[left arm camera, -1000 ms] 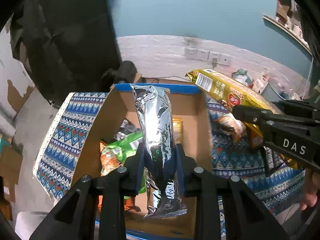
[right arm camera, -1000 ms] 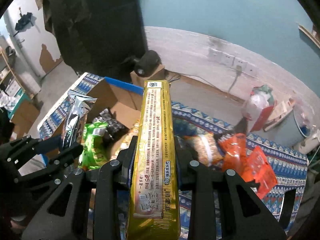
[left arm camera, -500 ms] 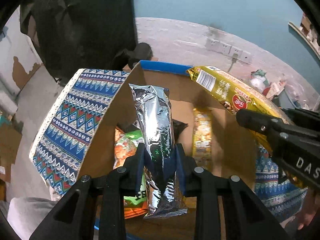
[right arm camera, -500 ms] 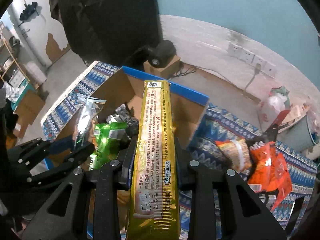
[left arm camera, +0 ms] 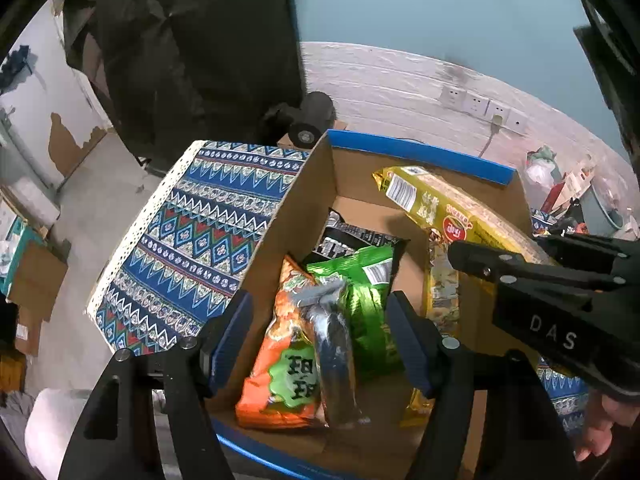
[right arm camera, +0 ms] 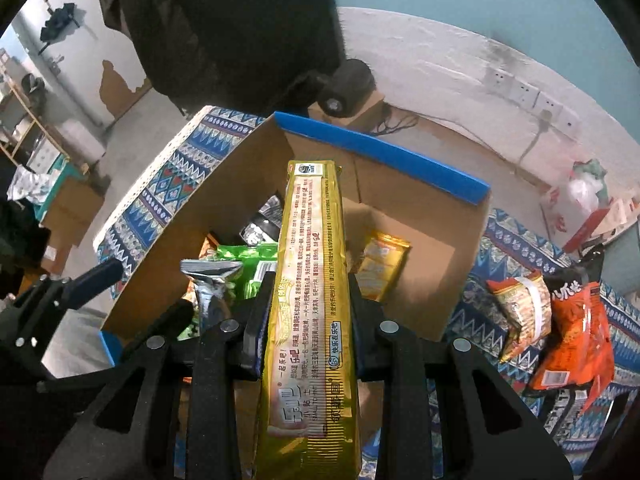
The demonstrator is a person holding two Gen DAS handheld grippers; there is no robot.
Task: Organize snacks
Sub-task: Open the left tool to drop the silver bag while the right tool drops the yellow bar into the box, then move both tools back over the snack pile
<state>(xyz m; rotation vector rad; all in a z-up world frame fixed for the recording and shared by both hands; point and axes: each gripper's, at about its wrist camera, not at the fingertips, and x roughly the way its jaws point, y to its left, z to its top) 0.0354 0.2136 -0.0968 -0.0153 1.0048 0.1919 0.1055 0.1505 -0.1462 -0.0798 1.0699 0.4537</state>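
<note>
Teal wall above a whitewashed band with power sockets (left arm camera: 482, 106); below it, patterned blue cloth (left arm camera: 200, 240) over a table, bearing an open cardboard box (left arm camera: 420, 154) with blue-edged flaps. Left gripper (left arm camera: 320, 336) poised over the box's near end, jaws opening, blue pads standing clear on either side of a silver foil packet (left arm camera: 332, 344) lying loose on top of an orange snack bag (left arm camera: 288, 360) and a green snack bag (left arm camera: 368, 300) inside the box. Behind those, a black-and-white packet (left arm camera: 348, 240); along the box's right wall, a small yellow packet (right arm camera: 382, 264). Right gripper (right arm camera: 307, 320) clamped tight on a long gold biscuit pack (right arm camera: 310, 280), held lengthwise between the pads, far end reaching out over the box interior, not touching the contents. Outside the box, to the right on the cloth, a tan snack bag (right arm camera: 524, 308) and an orange chip bag (right arm camera: 576, 332), side by side. Black drape (right arm camera: 224, 20) hanging behind the table; a person's fingers (left arm camera: 596, 436) visible at the lower right of the left wrist view.
</note>
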